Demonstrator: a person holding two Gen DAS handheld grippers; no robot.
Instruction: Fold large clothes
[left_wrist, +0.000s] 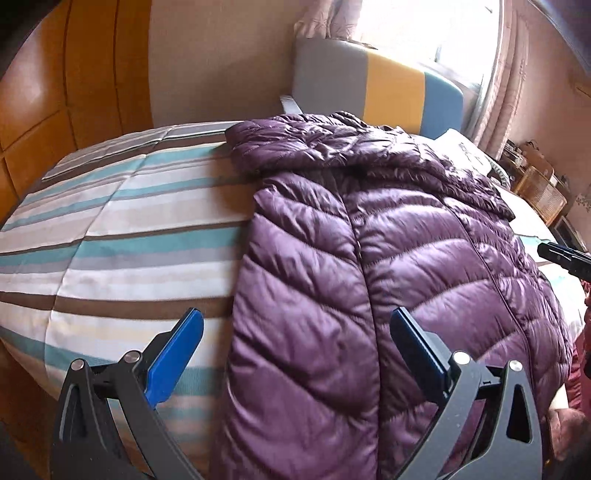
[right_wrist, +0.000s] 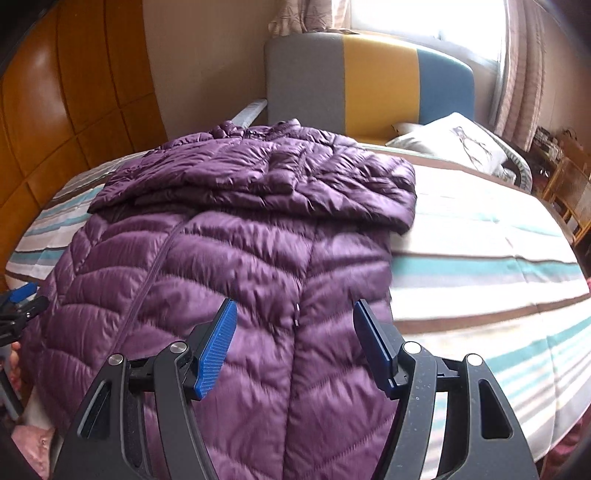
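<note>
Lying lengthwise on the striped bedspread (left_wrist: 122, 236), the purple puffer jacket (left_wrist: 388, 258) has its hem at the near edge of the bed and its hood and folded sleeves bunched at the far end, towards the grey, yellow and blue headboard (right_wrist: 373, 85). The left gripper (left_wrist: 295, 354) hangs released over the jacket's left edge, its blue pads wide apart and gripping nothing. The right gripper (right_wrist: 293, 343) is likewise unclenched above the jacket's near right part, empty, with a white pillow (right_wrist: 454, 142) far right.

Striped bed (right_wrist: 480, 236), tricolour headboard (right_wrist: 369, 85) — wooden wardrobe (left_wrist: 55, 92) (glossy), bright curtained window (left_wrist: 424, 33).
</note>
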